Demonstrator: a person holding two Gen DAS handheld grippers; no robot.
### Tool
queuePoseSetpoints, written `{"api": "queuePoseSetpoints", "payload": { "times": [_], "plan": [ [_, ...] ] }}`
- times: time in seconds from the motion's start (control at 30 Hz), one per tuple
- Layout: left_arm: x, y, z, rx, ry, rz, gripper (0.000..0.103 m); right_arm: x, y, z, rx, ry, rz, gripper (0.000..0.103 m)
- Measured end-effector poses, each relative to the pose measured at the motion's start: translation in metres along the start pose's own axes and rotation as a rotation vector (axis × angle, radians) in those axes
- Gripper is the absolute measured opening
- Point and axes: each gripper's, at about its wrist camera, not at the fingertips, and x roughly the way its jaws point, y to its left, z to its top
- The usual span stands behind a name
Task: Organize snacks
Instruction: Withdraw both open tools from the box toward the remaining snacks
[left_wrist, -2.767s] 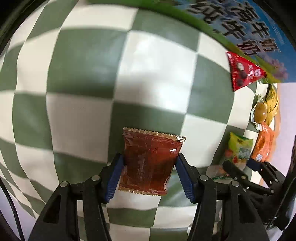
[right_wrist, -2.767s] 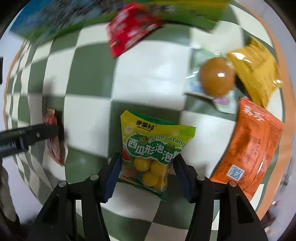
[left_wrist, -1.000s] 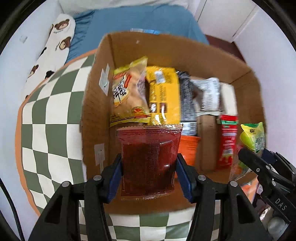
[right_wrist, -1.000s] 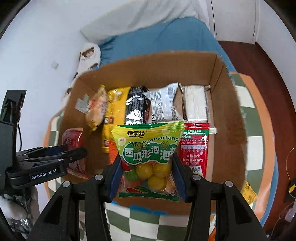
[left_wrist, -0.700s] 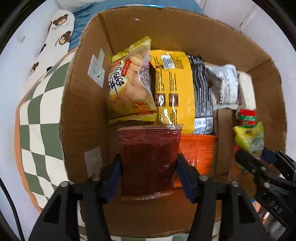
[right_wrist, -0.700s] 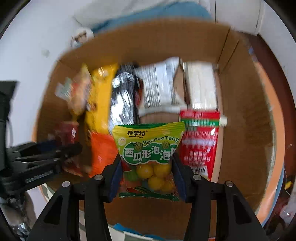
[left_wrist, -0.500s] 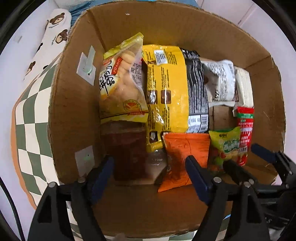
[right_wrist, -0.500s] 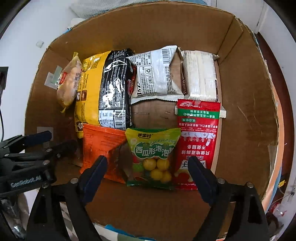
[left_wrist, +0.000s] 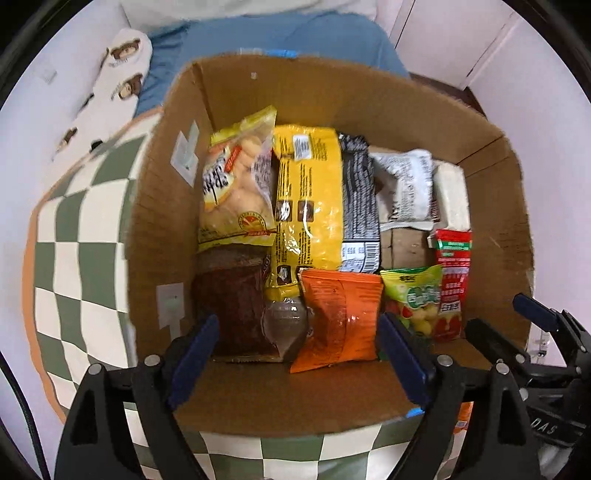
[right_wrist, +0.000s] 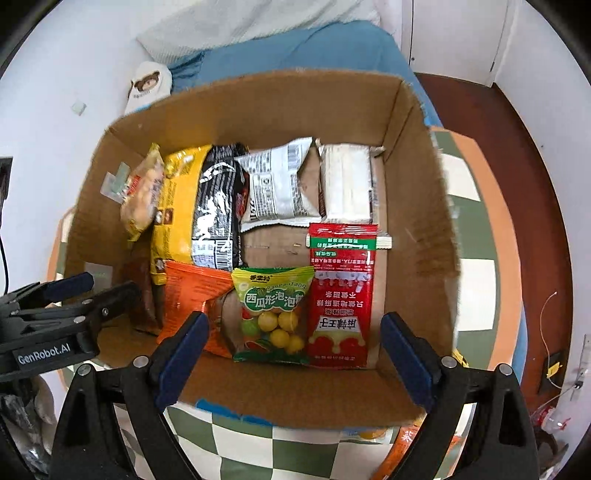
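Both claws hang over the cardboard box (left_wrist: 166, 206), jaws opening wide and gripping nothing. Below the left claw (left_wrist: 297, 354) lies the dark red packet (left_wrist: 236, 306); below the right claw (right_wrist: 295, 349), the green candy bag (right_wrist: 273, 314).

You've got a green-and-white checkered table (left_wrist: 66, 258) carrying the cardboard box (left_wrist: 155, 229); at its near edge an orange packet (right_wrist: 410, 439) lies beside the box.
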Motion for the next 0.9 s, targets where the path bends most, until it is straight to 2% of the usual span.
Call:
{"api": "queuePoseSetpoints", "payload": {
  "times": [0.23,0.4,0.57,0.9],
  "plan": [
    [-0.042,-0.001,-0.025,0.004,-0.140,0.016,0.088,-0.044,0.000,-0.019,-0.006,-0.109,-0.016,0.096],
    [-0.074,-0.006,-0.052,0.013,-0.229,0.012,0.088,-0.079,0.006,-0.040,-0.054,-0.196,-0.058,0.096],
    [-0.108,-0.014,-0.076,0.037,-0.323,0.029,0.088,-0.113,0.011,-0.061,-0.065,-0.264,-0.062,0.096],
    [-0.161,-0.023,-0.115,0.057,-0.438,0.015,0.088,-0.174,0.016,-0.105,-0.051,-0.375,-0.080,0.098]
  ]
}}
